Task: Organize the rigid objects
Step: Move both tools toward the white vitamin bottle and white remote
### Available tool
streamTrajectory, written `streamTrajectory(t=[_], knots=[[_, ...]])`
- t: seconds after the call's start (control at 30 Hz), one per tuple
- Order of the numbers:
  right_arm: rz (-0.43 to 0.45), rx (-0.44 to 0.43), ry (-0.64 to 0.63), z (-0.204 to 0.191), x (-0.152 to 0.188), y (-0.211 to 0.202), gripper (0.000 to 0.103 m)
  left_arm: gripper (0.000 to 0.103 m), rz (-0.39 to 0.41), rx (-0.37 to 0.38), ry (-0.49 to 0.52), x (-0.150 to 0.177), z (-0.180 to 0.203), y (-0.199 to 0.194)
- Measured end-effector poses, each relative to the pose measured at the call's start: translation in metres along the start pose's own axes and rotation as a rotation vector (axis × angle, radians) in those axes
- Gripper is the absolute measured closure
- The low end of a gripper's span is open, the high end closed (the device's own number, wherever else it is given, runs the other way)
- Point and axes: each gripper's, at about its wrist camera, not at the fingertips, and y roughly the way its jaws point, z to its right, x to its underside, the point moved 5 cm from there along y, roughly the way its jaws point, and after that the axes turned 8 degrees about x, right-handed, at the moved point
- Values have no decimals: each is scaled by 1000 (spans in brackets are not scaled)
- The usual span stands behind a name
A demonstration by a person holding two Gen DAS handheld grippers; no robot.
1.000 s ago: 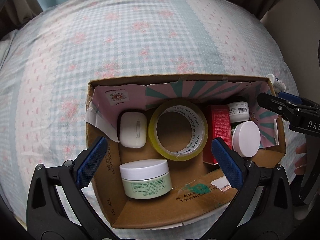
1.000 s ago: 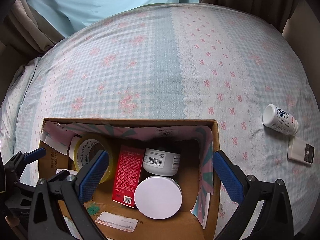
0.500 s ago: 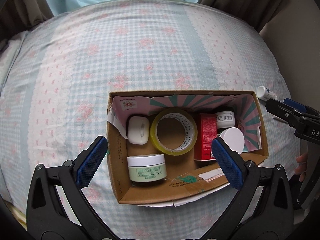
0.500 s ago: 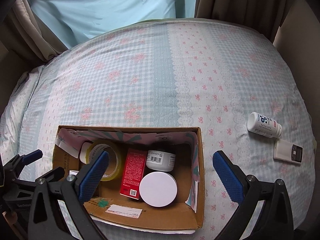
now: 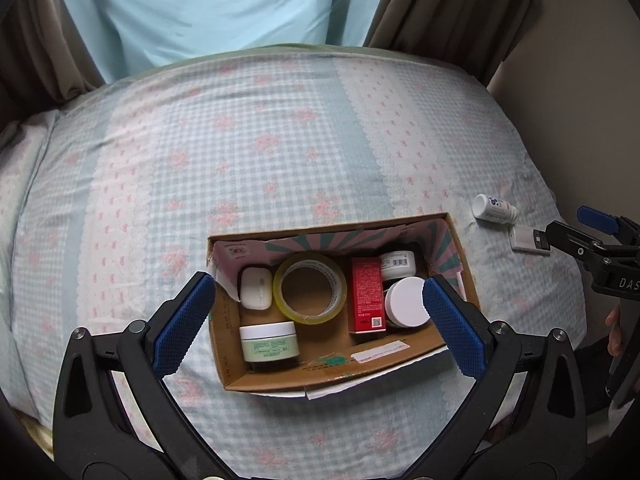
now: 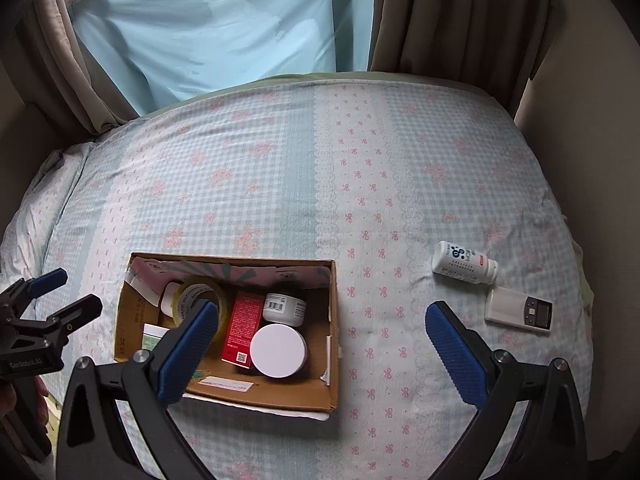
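**Both grippers pulled back from the box, two things still outside it**

While the cardboard box [image 5: 224, 344] filled most of the left wrist view one second ago, it now looks much smaller, with more of the checkered bed sheet [image 5: 200, 152] and the blue curtain [image 5: 216, 4] visible beyond it. The right wrist view changed the same way, so both grippers have moved up and away from the box.

The left gripper [image 5: 316, 320] is spread wide with nothing between its blue pads [image 5: 182, 322], and it hangs above the box. The right gripper [image 6: 320, 350] is also spread wide and empty, above the right wall of the box and the sheet beside it.

Inside the box the contents kept their places: a white mouse [image 5: 256, 289] in the far left corner, a green cream jar [image 5: 269, 341] near the front wall, a tape roll [image 5: 310, 294] in the middle, a red carton [image 5: 366, 294] right of it, then a white-lid jar [image 5: 406, 302] and a barcode-label jar [image 5: 398, 264] by the right wall.

A white pill bottle [image 6: 464, 262] lies on its side on the sheet, well to the right of the box. A small white device with a screen [image 6: 519, 310] lies just beside the bottle, a bit nearer to the camera.
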Motion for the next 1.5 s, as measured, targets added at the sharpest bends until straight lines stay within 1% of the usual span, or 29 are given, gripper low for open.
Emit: streamTrajectory(t=[0.13, 0.27, 0.33, 0.47, 0.6, 0.7, 0.8, 0.9, 1.03, 1.13, 1.27, 1.33, 1.47, 1.5], knots=[[32, 17, -22, 35, -2, -27, 0, 0, 22, 0, 67, -15, 39, -11], [56, 15, -3, 78, -6, -49, 0, 0, 50, -1, 135, -33, 87, -16], [80, 37, 6, 101, -8, -58, 0, 0, 63, -4, 161, -42, 112, -14], [111, 80, 13, 150, -9, -65, 0, 0, 60, 19, 231, -61, 170, 3], [108, 103, 10, 199, -7, -56, 0, 0, 28, 13, 348, -78, 230, 36], [75, 119, -16, 233, -1, -39, 0, 0, -33, 46, 437, -86, 275, 73], [24, 106, -90, 262, 14, -15, 0, 0, -121, 98, 521, -90, 316, 117], [-25, 95, -165, 289, 33, 14, 0, 0, -193, 124, 659, -90, 353, 162], [-54, 87, -310, 309, 48, 52, 0, 0, -315, 144, 850, -86, 390, 222], [-60, 81, -454, 311, 57, 78, 0, 0, -365, 138, 974, -85, 405, 260], [-80, 47, -668, 300, 70, 113, 0, 0, -453, 148, 1077, -78, 410, 305], [-99, 24, -772, 292, 82, 132, 0, 0, -490, 133, 1146, -70, 408, 327], [-160, -27, -899, 278, 103, 170, 0, 1, -574, 144, 1271, -44, 397, 361], [-172, -38, -922, 274, 107, 178, 3, 3, -593, 151, 1298, -38, 394, 368]])
